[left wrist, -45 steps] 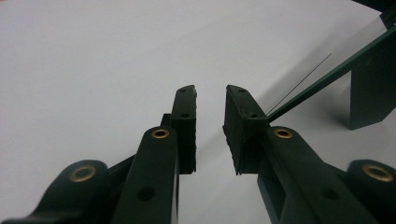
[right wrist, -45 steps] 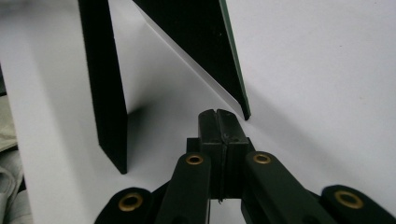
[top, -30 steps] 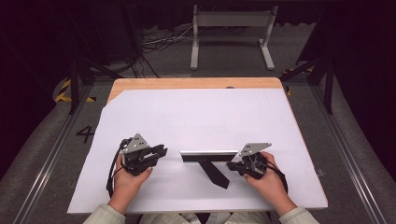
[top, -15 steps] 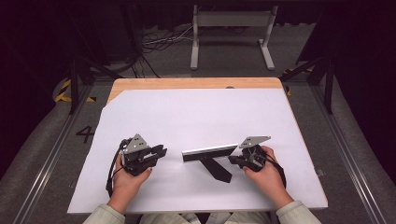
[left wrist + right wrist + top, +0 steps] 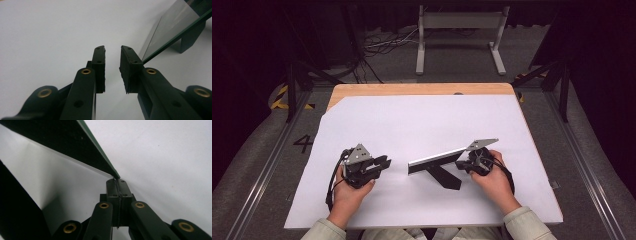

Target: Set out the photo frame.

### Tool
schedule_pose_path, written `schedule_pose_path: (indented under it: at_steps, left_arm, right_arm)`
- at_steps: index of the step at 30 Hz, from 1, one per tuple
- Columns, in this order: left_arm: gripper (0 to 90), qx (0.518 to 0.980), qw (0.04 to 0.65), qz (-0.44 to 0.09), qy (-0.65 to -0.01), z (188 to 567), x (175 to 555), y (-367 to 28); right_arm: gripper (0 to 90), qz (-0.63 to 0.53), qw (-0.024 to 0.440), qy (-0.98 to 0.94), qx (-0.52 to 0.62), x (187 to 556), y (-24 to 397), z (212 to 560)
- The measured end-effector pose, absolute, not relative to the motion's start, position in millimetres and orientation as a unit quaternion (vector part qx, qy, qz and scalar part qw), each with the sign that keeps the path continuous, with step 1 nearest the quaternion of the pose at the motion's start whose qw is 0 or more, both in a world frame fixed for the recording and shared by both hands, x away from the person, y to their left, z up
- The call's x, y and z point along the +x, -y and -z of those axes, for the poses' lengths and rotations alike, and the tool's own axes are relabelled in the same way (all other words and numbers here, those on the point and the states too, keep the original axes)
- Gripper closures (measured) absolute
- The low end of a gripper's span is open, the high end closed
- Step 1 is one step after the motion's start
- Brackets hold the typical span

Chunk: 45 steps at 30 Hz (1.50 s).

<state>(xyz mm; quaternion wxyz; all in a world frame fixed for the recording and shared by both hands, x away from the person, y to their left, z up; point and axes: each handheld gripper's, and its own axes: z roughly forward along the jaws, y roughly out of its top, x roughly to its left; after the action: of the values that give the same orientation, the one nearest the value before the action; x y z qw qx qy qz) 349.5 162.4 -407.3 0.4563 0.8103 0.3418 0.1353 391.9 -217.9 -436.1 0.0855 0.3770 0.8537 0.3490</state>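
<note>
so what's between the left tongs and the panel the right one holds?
Nothing: bare white sheet separates left tongs from the panel, high view.

One legible mark: numeral "4" (image 5: 303, 144) in black on the grey floor left of the table (image 5: 422, 89). No other text, labels or brands readable in any view.

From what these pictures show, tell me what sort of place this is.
Probably a lab or studio set up for recording handling work. A table under a plain white sheet stands among dark surroundings, with cables loose on the grey floor behind it, a metal stand beyond them, and a painted number 4 beside floor rails.
</note>
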Motion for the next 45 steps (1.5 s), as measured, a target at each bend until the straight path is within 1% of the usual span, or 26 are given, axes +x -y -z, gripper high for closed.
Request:
schedule_pose_path:
  at_steps: [14,21,24,32,39,45]
  left_arm:
    - [74.9,0.812,0.453,-0.134,-0.342,408.9,351.4,-161.1]
    - [74.9,0.815,0.45,-0.13,-0.341,410.3,352.4,-157.1]
    - [74.9,0.815,0.449,-0.133,-0.341,410.0,352.9,-156.2]
    - [78.5,0.818,0.448,-0.131,-0.338,411.0,354.9,-151.9]
    - [89.8,0.833,0.427,-0.11,-0.334,420.4,365.2,-139.8]
    - [90.0,0.849,0.407,-0.09,-0.325,428.2,368.5,-126.0]
  right_arm:
    - [90.0,-0.353,0.085,-0.85,0.383,416.7,207.4,435.6]
    - [90.0,-0.355,0.081,-0.849,0.383,421.6,205.6,437.0]
    - [90.0,-0.355,0.086,-0.849,0.381,420.5,207.6,436.9]
    - [90.0,-0.368,0.103,-0.836,0.393,404.3,232.1,427.5]
    - [90.0,-0.402,0.111,-0.809,0.415,388.2,261.7,413.9]
    - [90.0,-0.419,0.126,-0.794,0.423,379.6,276.1,399.8]
